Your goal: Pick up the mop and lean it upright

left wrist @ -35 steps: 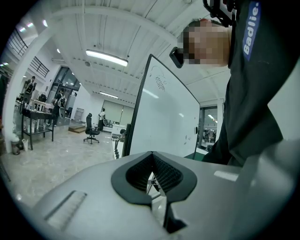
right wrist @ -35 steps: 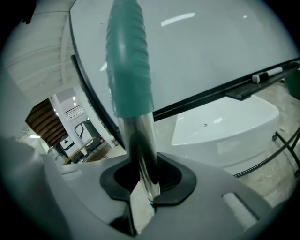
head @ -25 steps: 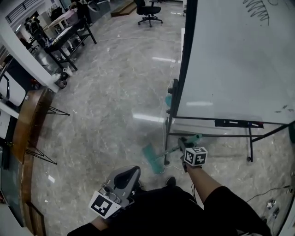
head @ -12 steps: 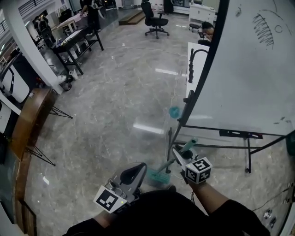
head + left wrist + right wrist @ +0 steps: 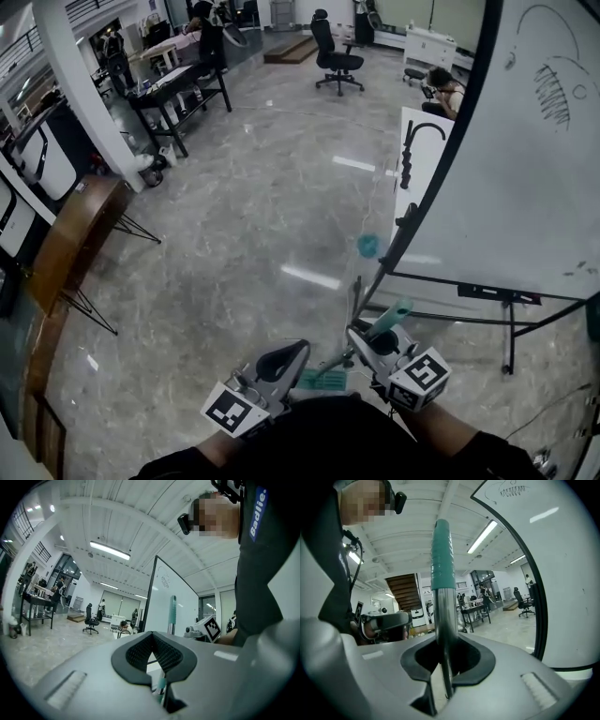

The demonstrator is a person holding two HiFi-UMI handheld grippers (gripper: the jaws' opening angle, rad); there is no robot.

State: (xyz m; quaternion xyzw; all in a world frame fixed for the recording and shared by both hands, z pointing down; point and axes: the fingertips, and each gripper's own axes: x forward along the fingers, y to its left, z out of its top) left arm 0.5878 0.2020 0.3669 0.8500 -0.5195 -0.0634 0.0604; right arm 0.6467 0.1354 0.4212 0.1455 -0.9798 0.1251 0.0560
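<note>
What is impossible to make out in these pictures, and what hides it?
Head view: the mop head is partly behind the left hand-held gripper and the person's clothes; floor contact unclear.
Head view: the round teal thing beside the whiteboard is blurred, unidentifiable.
Head view: the drawing on it is cut off by the picture's edges.
Right gripper view: the right hand-held gripper hides the mop handle lower down.

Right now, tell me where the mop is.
Head view, bottom centre-right: the mop sits clamped in the right gripper, just left of the whiteboard's stand.
</note>
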